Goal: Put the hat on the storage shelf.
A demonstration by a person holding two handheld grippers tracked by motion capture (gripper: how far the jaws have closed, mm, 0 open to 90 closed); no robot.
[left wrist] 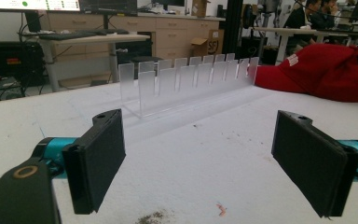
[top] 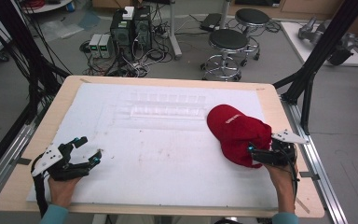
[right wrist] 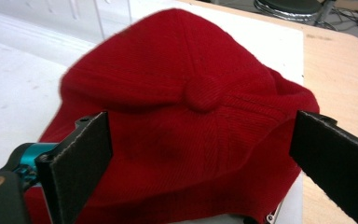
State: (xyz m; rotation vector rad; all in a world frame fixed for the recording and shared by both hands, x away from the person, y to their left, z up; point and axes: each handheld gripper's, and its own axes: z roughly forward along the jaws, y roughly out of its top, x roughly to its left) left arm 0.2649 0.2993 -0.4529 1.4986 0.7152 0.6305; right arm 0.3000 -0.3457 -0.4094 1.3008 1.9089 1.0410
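A red cap (top: 235, 130) lies on the right side of the white mat (top: 158, 158), its brim pointing to the far side. My right gripper (top: 257, 154) is at the cap's near edge. In the right gripper view the jaws stand wide apart with the crown of the cap (right wrist: 168, 84) between them, and the pads are not pressing on it. My left gripper (top: 89, 149) rests low at the front left of the mat. It is open with nothing between its fingers (left wrist: 98, 163), and it looks toward the cap (left wrist: 326, 70).
A clear plastic rack (top: 168, 109) with several upright dividers stands across the far middle of the mat, just left of the cap; the same rack (left wrist: 186, 79) rises ahead of the left gripper. Bare wooden table edge (top: 284, 116) runs beside the cap. Stools (top: 226, 46) and computers stand on the floor beyond.
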